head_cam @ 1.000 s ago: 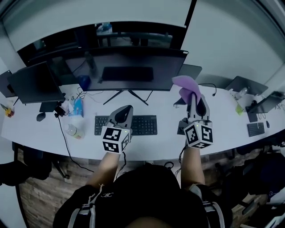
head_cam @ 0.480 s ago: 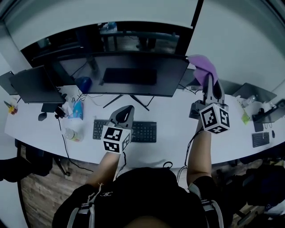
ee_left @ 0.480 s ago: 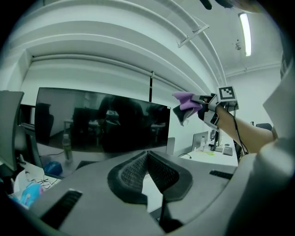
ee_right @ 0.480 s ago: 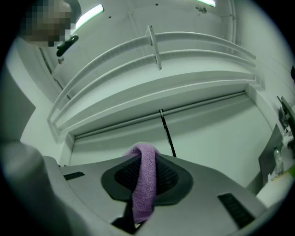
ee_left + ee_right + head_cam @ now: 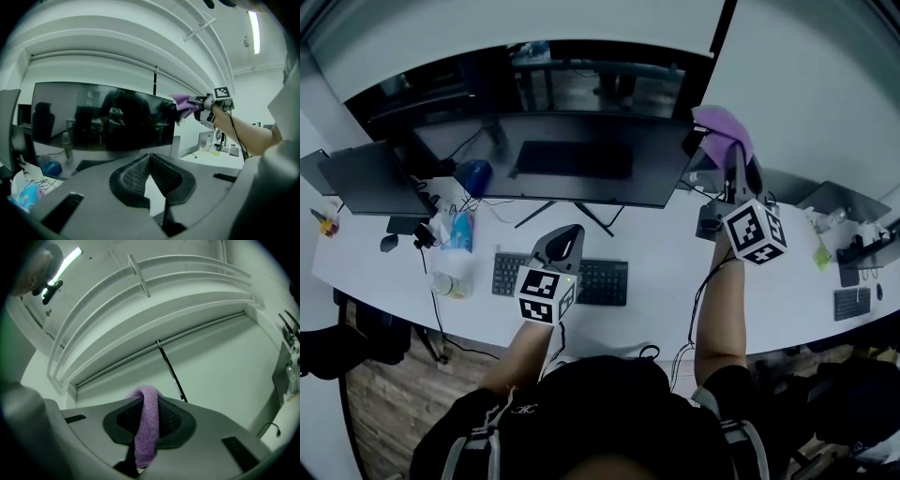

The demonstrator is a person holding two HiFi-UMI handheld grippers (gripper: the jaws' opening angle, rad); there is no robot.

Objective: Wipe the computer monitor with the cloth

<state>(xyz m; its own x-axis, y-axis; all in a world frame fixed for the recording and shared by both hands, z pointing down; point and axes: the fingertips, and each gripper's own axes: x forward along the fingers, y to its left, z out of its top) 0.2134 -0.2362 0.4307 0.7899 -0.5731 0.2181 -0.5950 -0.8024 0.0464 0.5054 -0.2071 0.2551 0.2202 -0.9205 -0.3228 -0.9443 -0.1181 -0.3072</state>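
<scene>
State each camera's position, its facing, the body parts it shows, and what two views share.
Head view: head-mounted, looking down at the wide black monitor; both arms, left gripper, right gripper.
Left gripper view: on that gripper, facing monitor; right forearm shows.
Right gripper view: aims up at wall; jaws gripping fuzzy purple cloth.
Shared: cloth, in all.

The monitor (image 5: 581, 159) screen is open to reach; only the right gripper (image 5: 737, 159), clamped on the cloth (image 5: 722, 127), sits at its upper right corner. Below, the stand's legs (image 5: 567, 211) and the keyboard (image 5: 581, 274) fill mid-table (image 5: 666, 272). A bottle (image 5: 450, 284) and a blue pack (image 5: 461, 230) crowd the left, and the stretch right of the keyboard lies bare.
</scene>
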